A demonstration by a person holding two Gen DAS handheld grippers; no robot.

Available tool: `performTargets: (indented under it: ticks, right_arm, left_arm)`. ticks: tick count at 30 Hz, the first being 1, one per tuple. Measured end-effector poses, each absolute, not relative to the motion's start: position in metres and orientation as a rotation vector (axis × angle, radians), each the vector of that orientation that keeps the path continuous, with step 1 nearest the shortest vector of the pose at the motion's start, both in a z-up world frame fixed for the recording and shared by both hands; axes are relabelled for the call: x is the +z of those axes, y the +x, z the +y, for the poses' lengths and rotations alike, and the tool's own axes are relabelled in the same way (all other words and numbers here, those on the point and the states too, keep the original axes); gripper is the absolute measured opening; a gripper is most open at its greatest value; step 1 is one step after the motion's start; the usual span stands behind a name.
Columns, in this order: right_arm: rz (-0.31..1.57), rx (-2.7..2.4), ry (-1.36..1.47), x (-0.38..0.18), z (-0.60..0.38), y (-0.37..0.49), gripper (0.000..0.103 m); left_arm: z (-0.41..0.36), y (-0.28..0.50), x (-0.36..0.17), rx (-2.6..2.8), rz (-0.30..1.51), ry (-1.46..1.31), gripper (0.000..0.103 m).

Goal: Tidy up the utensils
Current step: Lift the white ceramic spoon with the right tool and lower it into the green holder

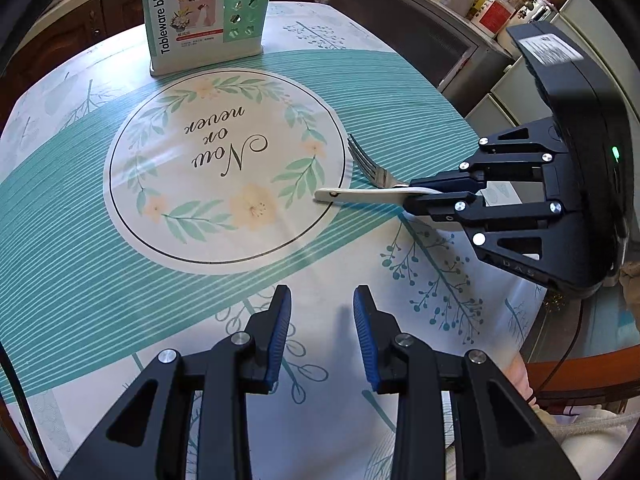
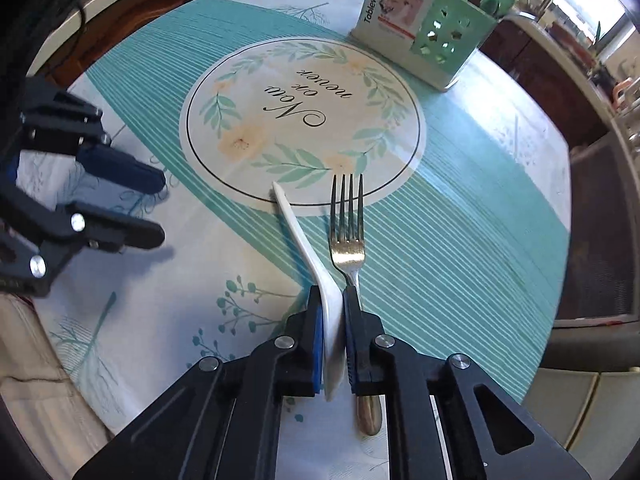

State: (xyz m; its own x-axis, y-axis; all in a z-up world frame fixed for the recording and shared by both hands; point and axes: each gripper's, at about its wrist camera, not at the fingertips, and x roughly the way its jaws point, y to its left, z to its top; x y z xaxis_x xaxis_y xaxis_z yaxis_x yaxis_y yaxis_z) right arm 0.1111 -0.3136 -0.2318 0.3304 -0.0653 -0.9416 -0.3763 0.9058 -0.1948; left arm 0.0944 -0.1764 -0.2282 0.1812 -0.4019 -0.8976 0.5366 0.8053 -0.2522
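Right gripper (image 2: 332,304) clamps the bowl end of the white spoon (image 2: 304,248), handle reaching to the printed circle's rim. Fork (image 2: 347,240) lies just beside it on the tablecloth (image 2: 460,220). Left gripper (image 1: 322,320) partly open, empty, over bare cloth. Utensil holder (image 2: 436,20) stands at the far table edge, open cloth between.
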Motion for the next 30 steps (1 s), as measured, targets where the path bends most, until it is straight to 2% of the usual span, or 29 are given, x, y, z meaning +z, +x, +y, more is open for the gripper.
performTargets:
  ticks: [7,12,19,22,30]
  right_arm:
    - [1.184,0.213,0.007,-0.210,-0.350,0.114,0.009]
    - [1.046,0.202,0.231,-0.168,-0.372,0.113,0.009]
    - [0.749,0.104,0.367,-0.086,-0.398,0.149,0.009]
    - [0.640,0.067,0.399,-0.067,-0.401,0.180,0.009]
    - [0.519,0.106,0.412,-0.076,-0.387,0.288,0.008]
  left_arm:
    - [-0.172,0.107,-0.217,-0.641,1.195,0.069,0.031]
    - [-0.175,0.118,-0.193,-0.620,1.133,0.060,0.031]
    - [-0.173,0.145,-0.158,-0.556,1.055,-0.045,0.031]
    - [-0.172,0.157,-0.149,-0.525,1.033,-0.064,0.031]
    - [-0.161,0.188,-0.136,-0.457,0.976,-0.104,0.031]
